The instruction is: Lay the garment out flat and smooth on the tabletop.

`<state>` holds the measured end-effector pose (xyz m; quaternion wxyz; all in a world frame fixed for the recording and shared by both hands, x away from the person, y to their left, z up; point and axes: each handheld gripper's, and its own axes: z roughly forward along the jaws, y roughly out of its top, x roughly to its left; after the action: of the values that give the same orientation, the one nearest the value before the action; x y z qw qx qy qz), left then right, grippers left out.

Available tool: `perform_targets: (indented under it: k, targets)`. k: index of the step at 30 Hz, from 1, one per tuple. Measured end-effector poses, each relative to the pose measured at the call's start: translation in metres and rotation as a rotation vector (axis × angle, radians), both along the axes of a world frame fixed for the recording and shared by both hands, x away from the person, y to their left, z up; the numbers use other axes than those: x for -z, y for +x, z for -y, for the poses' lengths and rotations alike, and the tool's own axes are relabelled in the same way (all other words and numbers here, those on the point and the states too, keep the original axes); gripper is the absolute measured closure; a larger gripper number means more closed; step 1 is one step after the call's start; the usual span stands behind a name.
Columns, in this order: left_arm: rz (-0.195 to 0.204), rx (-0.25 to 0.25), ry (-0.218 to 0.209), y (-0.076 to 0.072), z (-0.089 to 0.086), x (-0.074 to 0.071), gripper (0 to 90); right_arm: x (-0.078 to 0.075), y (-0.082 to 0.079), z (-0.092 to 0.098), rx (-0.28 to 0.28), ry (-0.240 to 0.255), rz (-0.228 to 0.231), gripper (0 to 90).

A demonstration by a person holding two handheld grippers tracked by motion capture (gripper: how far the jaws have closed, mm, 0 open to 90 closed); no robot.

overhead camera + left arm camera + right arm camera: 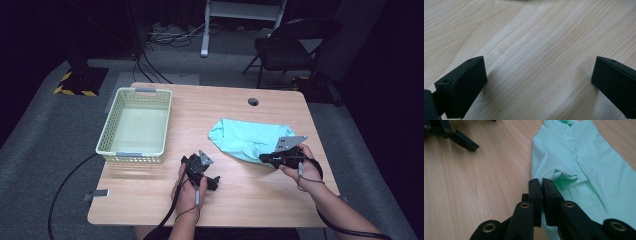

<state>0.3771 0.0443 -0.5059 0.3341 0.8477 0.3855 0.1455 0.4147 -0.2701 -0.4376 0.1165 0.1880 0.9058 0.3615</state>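
Note:
A mint-green cloth (245, 137) lies crumpled on the right half of the wooden table (145, 195). My right gripper (262, 158) sits at the cloth's near edge; in the right gripper view it (541, 181) is shut, with a raised fold of the cloth (586, 157) pinched between its jaws. My left gripper (200, 172) rests low over bare wood near the table's middle front. Its jaws stand wide apart (539, 75) with nothing between them. One of its jaws also appears at the top left of the right gripper view (461, 141).
A pale yellow-green plastic basket (112, 122) stands at the table's left, with nothing in it. A round cable hole (253, 102) lies near the far edge. A black chair (285, 50) stands beyond the table. Cables trail off the front edge.

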Motion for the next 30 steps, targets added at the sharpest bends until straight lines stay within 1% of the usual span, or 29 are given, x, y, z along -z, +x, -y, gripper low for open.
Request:
perform_targets:
  k: [4,9,10,11,12,13,14,16,18,21,30]
  targets:
    - [0.000,-0.002,-0.001,0.000,0.000,0.000,0.3,0.010,-0.007,0.002,-0.004,-0.002,-0.017,86.0]
    - [0.000,-0.002,-0.001,0.000,0.000,0.000,0.3,0.021,-0.016,0.001,-0.017,-0.001,-0.049,85.1]
    - [0.000,-0.002,-0.001,0.000,0.000,0.000,0.3,0.023,-0.019,0.001,-0.021,-0.001,-0.060,83.6]
    - [0.000,-0.002,-0.002,0.000,0.000,0.000,0.3,0.025,-0.021,0.000,-0.027,-0.001,-0.081,80.0]
    - [0.000,-0.002,-0.002,0.000,0.000,0.000,0.3,0.026,-0.023,-0.001,-0.037,0.002,-0.118,75.1]
    - [0.000,-0.002,-0.002,0.000,0.000,0.000,0.3,0.026,-0.025,-0.001,-0.036,0.015,-0.147,70.4]
    - [0.000,-0.002,-0.002,0.000,0.000,0.000,0.3,0.026,-0.026,0.000,-0.025,0.039,-0.159,68.1]
    - [0.000,-0.002,-0.002,0.000,0.000,0.000,0.3,0.022,-0.026,0.002,-0.010,0.061,-0.150,64.3]
    - [0.000,-0.002,-0.001,0.000,0.000,0.000,0.3,0.019,-0.023,0.005,0.007,0.071,-0.135,62.2]
    - [0.000,-0.002,-0.002,0.000,0.000,0.000,0.3,0.016,-0.017,0.008,0.026,0.081,-0.129,58.9]
    - [0.000,-0.002,-0.002,0.000,0.000,0.000,0.3,0.015,-0.005,0.011,0.055,0.089,-0.123,58.6]
